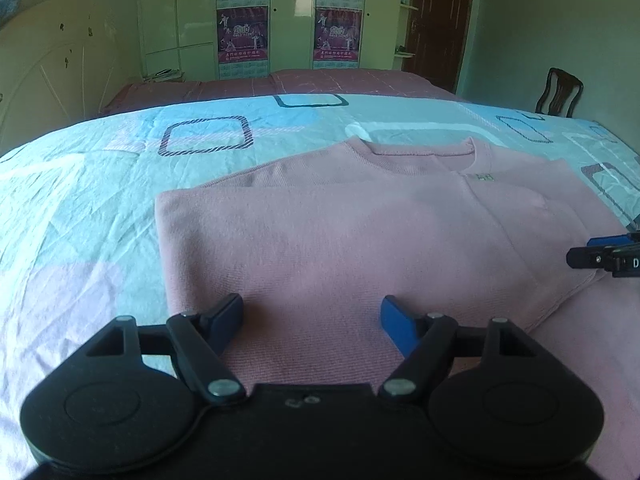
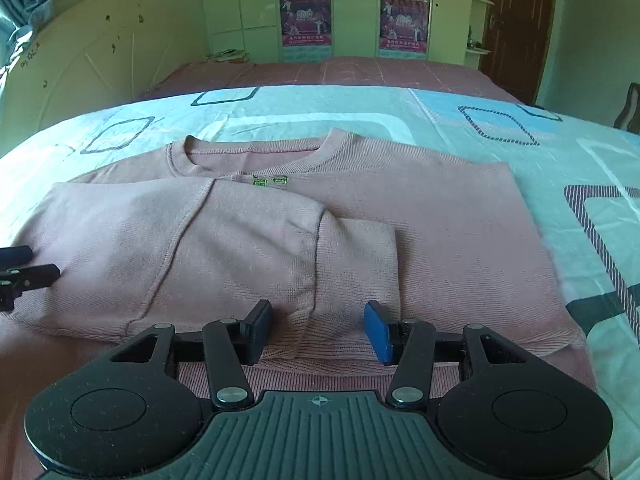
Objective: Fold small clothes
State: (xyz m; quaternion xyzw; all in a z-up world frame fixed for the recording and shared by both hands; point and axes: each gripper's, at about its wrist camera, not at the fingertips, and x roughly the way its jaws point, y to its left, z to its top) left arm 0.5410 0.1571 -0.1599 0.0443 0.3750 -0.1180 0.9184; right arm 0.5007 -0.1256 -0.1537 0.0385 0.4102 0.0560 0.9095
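Note:
A pink sweater (image 1: 340, 232) lies flat on the bed, neck away from me, with its sides folded inward. It also shows in the right wrist view (image 2: 248, 232), where a folded sleeve cuff (image 2: 352, 264) lies across the body. My left gripper (image 1: 312, 320) is open over the sweater's near left hem, holding nothing. My right gripper (image 2: 318, 330) is open just above the hem, the cuff between and beyond its fingers, holding nothing. Each gripper's tips show at the edge of the other's view: the right gripper in the left wrist view (image 1: 600, 256), the left gripper in the right wrist view (image 2: 28, 268).
The bed has a light blue sheet (image 1: 100, 184) with square patterns. A pink bedspread (image 2: 340, 70) covers the far part. A headboard (image 1: 48, 80) stands at the left, wardrobes with posters (image 1: 288, 16) at the back, a wooden chair (image 1: 560, 94) at the right.

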